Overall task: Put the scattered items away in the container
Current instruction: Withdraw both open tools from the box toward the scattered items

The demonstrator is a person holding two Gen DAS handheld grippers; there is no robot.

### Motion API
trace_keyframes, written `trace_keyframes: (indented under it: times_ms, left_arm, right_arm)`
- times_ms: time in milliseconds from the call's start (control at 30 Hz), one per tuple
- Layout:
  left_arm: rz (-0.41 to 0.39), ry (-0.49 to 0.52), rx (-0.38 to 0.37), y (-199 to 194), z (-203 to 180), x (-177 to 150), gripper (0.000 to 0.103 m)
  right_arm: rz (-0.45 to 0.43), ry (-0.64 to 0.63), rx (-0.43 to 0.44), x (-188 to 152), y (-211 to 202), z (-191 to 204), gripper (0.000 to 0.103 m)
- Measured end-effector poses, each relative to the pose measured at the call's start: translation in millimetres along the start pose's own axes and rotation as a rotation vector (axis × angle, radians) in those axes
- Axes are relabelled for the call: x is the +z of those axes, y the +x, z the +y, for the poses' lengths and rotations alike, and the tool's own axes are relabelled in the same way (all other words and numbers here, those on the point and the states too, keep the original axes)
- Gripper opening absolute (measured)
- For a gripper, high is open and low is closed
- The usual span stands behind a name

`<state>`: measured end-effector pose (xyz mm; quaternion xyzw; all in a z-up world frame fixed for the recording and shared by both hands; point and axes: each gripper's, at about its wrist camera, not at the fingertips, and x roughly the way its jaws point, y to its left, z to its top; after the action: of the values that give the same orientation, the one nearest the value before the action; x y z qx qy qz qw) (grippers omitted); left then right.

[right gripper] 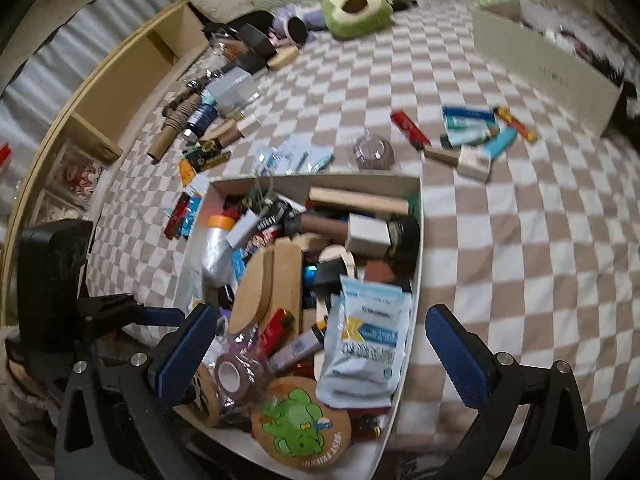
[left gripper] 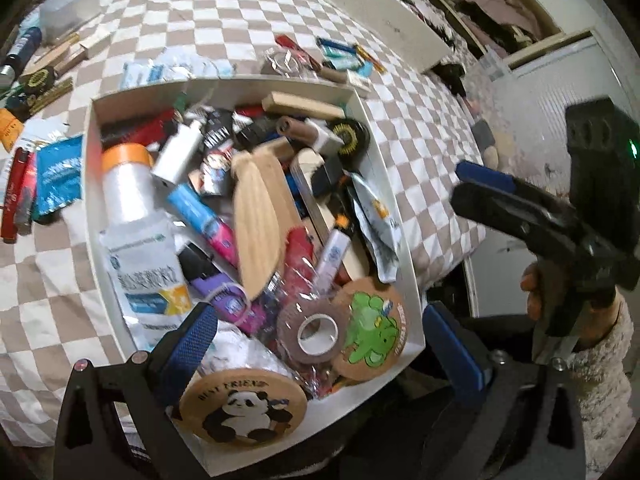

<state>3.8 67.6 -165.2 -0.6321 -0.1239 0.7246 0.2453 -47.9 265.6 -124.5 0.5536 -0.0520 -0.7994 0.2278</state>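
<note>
A: Fingers first. The left gripper [left gripper: 320, 336] hangs just above the near end of the white box [left gripper: 90, 152] with its fingers wide apart and nothing between them. The right gripper [right gripper: 320, 344] is the same, wide and empty, over the near right corner of the box.

B: Why do both hang there, in your opinion?

A: I think both have nothing to carry at this moment, so they wait over the box, which sits on the checkered bed [right gripper: 520, 260]. The box is already very full: a panda coaster [left gripper: 244, 408], a dinosaur coaster [left gripper: 372, 332], a brown tape roll [left gripper: 316, 332].

B: And what remains outside?

A: Beyond the far wall of the box lies a group of small packs and a red lighter [right gripper: 410, 128]. The right wrist view shows an avocado plush [right gripper: 352, 8] far away, which the left view does not. The left view shows red and blue packets [left gripper: 36, 192] beside the left wall of the box.
</note>
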Motion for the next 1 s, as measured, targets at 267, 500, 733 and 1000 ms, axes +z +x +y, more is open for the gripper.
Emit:
trace_keyframes:
  times_ms: [267,500,733,1000]
  left_arm:
    - [-0.172,-0.018,0.045,-36,13,21,0.103]
    - [-0.352,-0.035,0.051,-81,19,39,0.103]
    - [-0.486,-0.008,0.097,-116,20,54,0.103]
    - [-0.58,-0.019,0.163,-145,35,68,0.103]
  right_arm:
    - [-0.158,-0.106,-0.065,9,-27,19,0.103]
    - [-0.257,-0.088,-0.06,21,-50,18,0.103]
    - [-0.359,-0.073,-0.077,38,-76,15,0.103]
    - [-0.438,-0.024,-0.057,57,-93,3,0.103]
